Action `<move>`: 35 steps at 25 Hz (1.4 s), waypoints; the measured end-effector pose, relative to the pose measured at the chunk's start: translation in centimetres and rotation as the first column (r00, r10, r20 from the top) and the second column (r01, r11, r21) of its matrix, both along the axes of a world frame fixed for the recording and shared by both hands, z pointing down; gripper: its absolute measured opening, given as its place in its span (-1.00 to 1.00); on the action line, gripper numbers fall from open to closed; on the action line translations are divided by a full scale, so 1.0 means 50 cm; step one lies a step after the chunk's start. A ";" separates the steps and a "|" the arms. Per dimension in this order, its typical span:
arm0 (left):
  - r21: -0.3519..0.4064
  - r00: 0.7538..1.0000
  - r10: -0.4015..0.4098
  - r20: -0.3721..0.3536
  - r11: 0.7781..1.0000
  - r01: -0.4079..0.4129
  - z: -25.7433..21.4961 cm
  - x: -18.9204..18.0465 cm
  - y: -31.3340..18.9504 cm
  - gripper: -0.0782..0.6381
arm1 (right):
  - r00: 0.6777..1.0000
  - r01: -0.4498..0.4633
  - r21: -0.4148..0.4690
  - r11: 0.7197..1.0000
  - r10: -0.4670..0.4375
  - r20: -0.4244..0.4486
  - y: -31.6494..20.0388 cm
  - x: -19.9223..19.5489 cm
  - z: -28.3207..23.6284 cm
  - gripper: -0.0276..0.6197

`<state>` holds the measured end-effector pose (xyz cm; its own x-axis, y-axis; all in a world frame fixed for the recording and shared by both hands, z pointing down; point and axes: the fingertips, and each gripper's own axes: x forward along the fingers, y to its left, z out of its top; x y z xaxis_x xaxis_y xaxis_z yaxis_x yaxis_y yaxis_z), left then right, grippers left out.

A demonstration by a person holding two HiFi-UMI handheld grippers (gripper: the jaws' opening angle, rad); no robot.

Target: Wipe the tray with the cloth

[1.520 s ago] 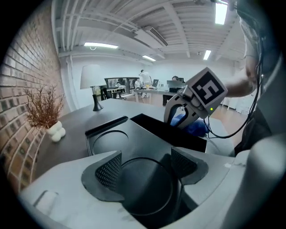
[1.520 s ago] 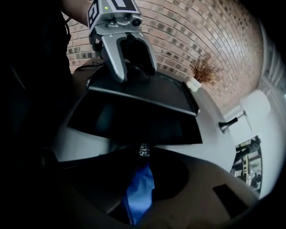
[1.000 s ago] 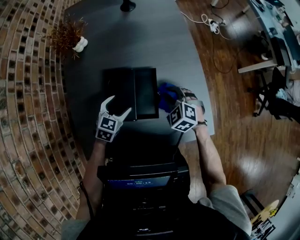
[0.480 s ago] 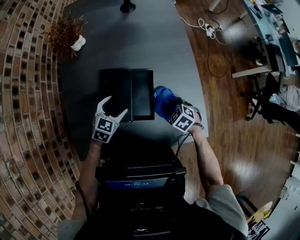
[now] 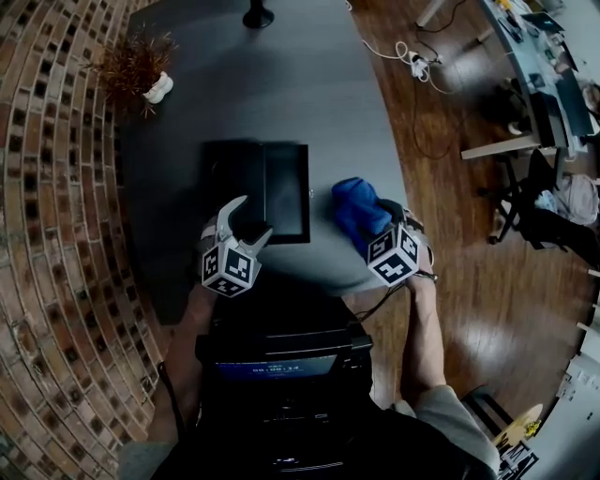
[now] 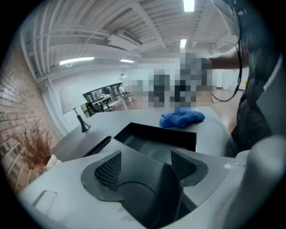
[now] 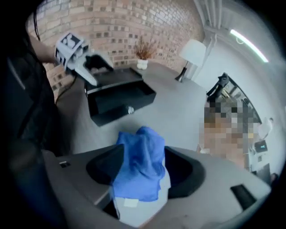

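1. Head view: one dark grey table (image 5: 281,94) fills the middle, and it lies where it did a second ago.
2. One black tray (image 5: 286,192) sits on the table in front of the person. It has not shifted.
3. There are two grippers, one in each hand.
   - The left gripper (image 5: 253,217) has moved a little to the right and now hovers over the tray's near edge. In the left gripper view its jaws stand about half apart with nothing between them, and the tray (image 6: 156,136) lies just beyond.
   - The right gripper (image 5: 373,228) has drawn away from the tray towards the table's right edge. A second ago its jaws were closed on the cloth right beside the tray; they have just been opening and now stand well apart.
4. One blue cloth (image 5: 357,206) lies heaped on the table to the right of the tray.
   - It was touching the tray's right side before and is now apart from it, with a bare strip of table between.
   - In the right gripper view the cloth (image 7: 140,163) rises between the spread jaws, and the pads do not press on it.
5. One dried plant (image 5: 131,64) in a white pot stands at the far left corner, unmoved.
6. One lamp (image 5: 256,14) stands at the table's far edge, unmoved.
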<state>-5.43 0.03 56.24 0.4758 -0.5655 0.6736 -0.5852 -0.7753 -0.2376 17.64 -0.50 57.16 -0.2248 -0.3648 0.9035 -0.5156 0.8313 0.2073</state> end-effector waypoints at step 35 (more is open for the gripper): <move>-0.147 0.999 -0.012 -0.038 0.989 0.006 0.057 0.077 -0.042 -0.27 | 0.781 -0.382 -0.213 0.899 0.437 0.446 -0.122 -0.151 -0.011 -0.43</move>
<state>-1.59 -2.06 59.09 0.4987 -0.4662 0.7307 -0.5986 -0.7949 -0.0986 10.08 -6.59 56.61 -0.4824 -0.4301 0.7631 -0.8227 0.5215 -0.2261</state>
